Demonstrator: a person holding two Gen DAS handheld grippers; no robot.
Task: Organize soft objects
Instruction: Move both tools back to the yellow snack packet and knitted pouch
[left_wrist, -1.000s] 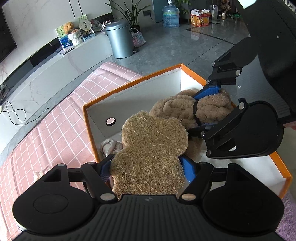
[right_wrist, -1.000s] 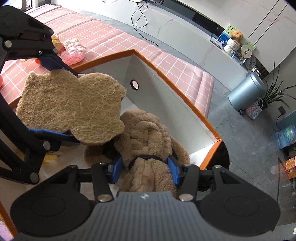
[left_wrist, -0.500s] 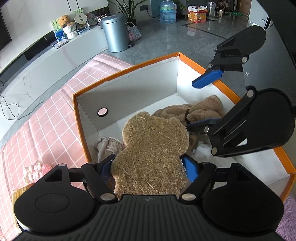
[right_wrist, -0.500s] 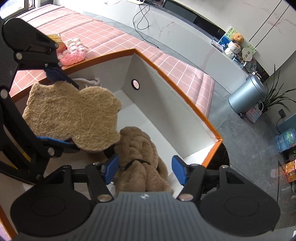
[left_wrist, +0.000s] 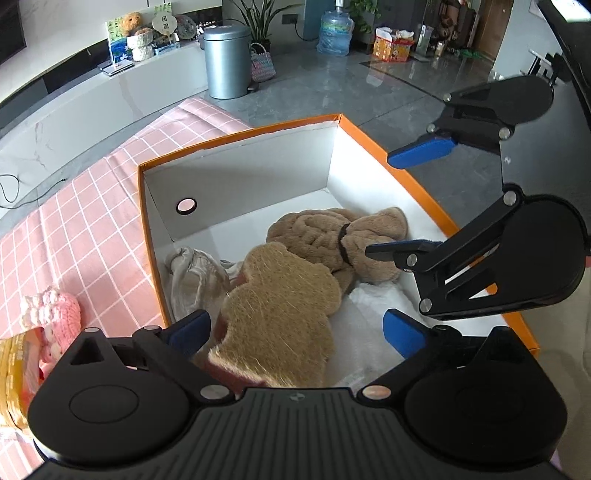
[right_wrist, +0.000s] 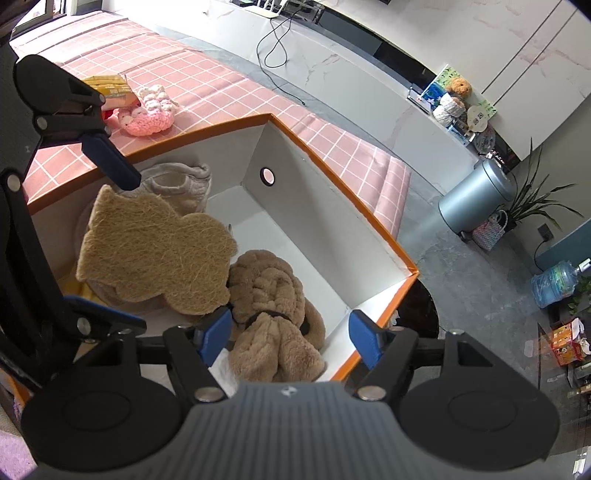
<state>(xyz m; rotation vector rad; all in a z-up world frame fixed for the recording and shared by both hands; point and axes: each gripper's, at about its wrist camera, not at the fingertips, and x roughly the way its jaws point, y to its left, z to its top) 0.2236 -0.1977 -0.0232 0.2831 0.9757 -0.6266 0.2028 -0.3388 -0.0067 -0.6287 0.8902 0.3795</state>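
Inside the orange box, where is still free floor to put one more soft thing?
Bare white floor lies at the far corner of the orange box, between the wall with the round hole and the brown plush towel. The near half is crowded: grey cloth, bear-shaped fibre pad and towel lie together.

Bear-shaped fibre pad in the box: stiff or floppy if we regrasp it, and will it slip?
The fibre pad probably stays fairly stiff: it lies flat as a sheet, propped across the brown plush and grey cloth without visibly draping. Likely light, given how thin and loosely woven it looks. Its coarse, hairy surface should resist slipping, though loose strands may shed.
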